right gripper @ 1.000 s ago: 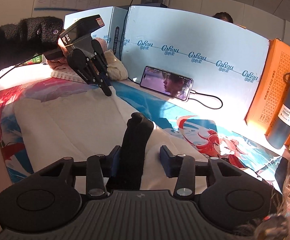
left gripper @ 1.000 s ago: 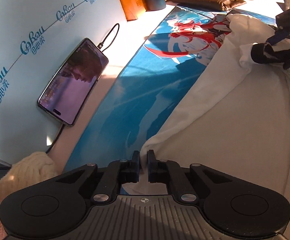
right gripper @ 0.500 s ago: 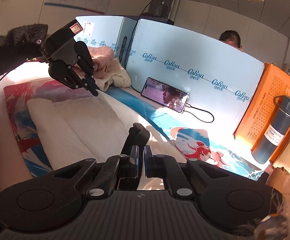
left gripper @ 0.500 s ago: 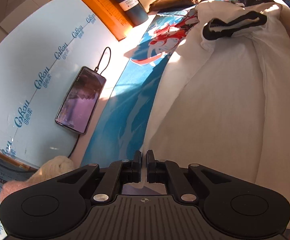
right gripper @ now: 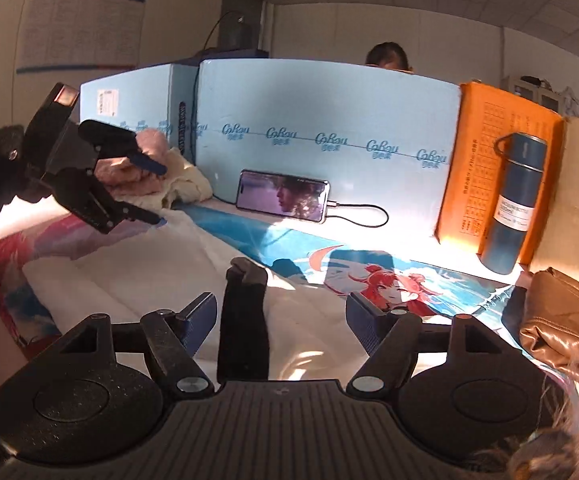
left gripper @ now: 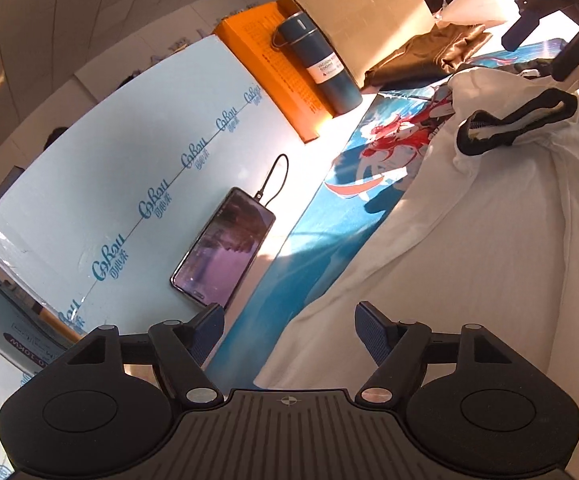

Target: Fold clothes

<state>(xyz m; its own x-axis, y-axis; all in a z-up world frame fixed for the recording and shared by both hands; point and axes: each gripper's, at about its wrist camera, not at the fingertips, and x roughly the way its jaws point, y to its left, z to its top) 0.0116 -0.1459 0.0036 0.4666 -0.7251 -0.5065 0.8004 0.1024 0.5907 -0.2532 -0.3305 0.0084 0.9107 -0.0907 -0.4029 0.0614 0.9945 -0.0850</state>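
A white T-shirt [left gripper: 469, 264] with a black collar [left gripper: 517, 124] lies folded lengthwise on a blue anime-print mat [left gripper: 329, 216]. It also shows in the right wrist view [right gripper: 161, 280], its black collar [right gripper: 245, 320] standing between the right gripper's fingers without being pinched. My left gripper [left gripper: 289, 334] is open and empty above the shirt's hem edge. It shows in the right wrist view [right gripper: 157, 196] hovering over the far end. My right gripper [right gripper: 281, 320] is open; it shows in the left wrist view [left gripper: 537, 52] at top right.
A phone [left gripper: 223, 252] on a cable leans on light-blue foam boards [left gripper: 137, 184]. An orange box [right gripper: 485, 172], a blue flask [right gripper: 513, 204] and a brown garment [right gripper: 565, 320] sit at the right. Pink and cream knitwear [right gripper: 149, 176] is piled at the left.
Both grippers have opened and let go of the shirt: the left released the hem, the right released the collar. The left gripper has lifted away from the cloth.
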